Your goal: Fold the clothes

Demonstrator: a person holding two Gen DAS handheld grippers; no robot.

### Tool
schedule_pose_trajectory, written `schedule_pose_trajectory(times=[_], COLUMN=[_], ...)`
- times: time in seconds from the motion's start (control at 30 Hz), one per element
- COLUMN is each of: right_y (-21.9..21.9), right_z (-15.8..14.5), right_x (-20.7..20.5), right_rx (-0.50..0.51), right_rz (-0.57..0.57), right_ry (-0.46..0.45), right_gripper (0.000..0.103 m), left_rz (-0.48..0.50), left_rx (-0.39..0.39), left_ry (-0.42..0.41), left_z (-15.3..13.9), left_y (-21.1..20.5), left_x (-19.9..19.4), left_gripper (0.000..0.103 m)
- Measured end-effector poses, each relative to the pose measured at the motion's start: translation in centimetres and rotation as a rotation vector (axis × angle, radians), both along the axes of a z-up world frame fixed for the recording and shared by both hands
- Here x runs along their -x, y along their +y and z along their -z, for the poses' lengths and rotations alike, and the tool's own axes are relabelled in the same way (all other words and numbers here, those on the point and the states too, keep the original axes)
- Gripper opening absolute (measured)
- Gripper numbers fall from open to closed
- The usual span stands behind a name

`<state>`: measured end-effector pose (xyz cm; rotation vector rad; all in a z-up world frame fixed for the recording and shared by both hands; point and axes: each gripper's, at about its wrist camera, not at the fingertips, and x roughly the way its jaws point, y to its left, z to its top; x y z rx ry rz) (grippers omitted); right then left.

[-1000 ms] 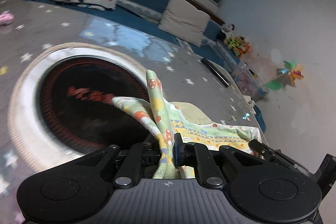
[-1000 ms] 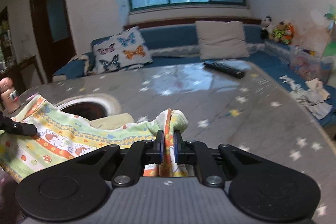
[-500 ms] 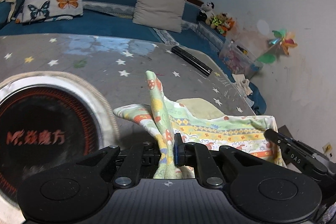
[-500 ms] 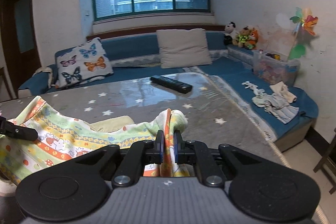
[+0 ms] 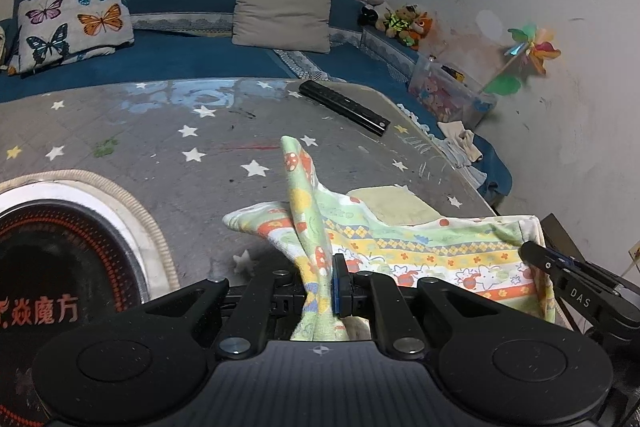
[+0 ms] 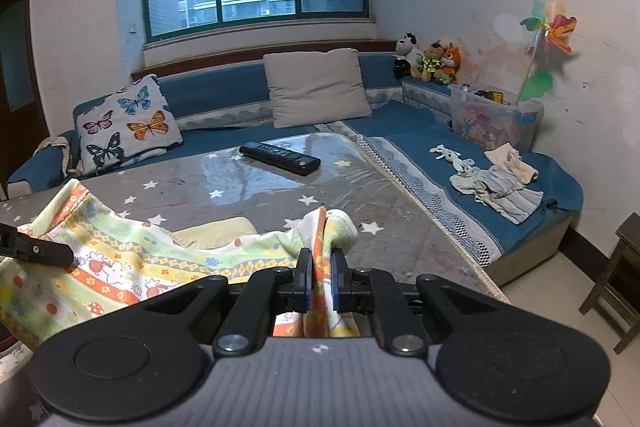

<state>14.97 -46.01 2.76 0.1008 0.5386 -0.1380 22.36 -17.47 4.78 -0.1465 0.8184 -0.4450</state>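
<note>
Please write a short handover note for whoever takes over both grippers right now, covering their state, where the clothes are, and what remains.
Left gripper: shut on one end of the patterned cloth.
Right gripper: shut on the other end of the same cloth.
The cloth hangs stretched between the two grippers over the star-print table; a pale yellow piece lies on the table beneath it.
More small clothes lie loose on the blue sofa.
Done: cloth picked up by both ends.
Left: lay it down, fold it, then likely the sofa pile. Mind the remote on the table.
</note>
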Motion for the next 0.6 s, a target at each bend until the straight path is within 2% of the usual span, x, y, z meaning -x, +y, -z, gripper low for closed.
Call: schedule_pose_trajectory(times=[0.17, 0.6], right_y=[-0.4, -0.8], right_z=[0.5, 1.9], right_x=[0.0, -0.6], right_rx=[0.003, 0.002], right_rz=[0.019, 0.046], right_ry=[0.014, 0.062], right_gripper=[0.008, 0.008], left_rz=[0.012, 0.011], left_rx=[-0.042, -0.088], left_ry=[-0.013, 0.013], left_z=[0.5, 2.1], left_y=[-0.9, -1.2], left_x=[-0.4, -0.6], left_gripper=[0.010, 0.011])
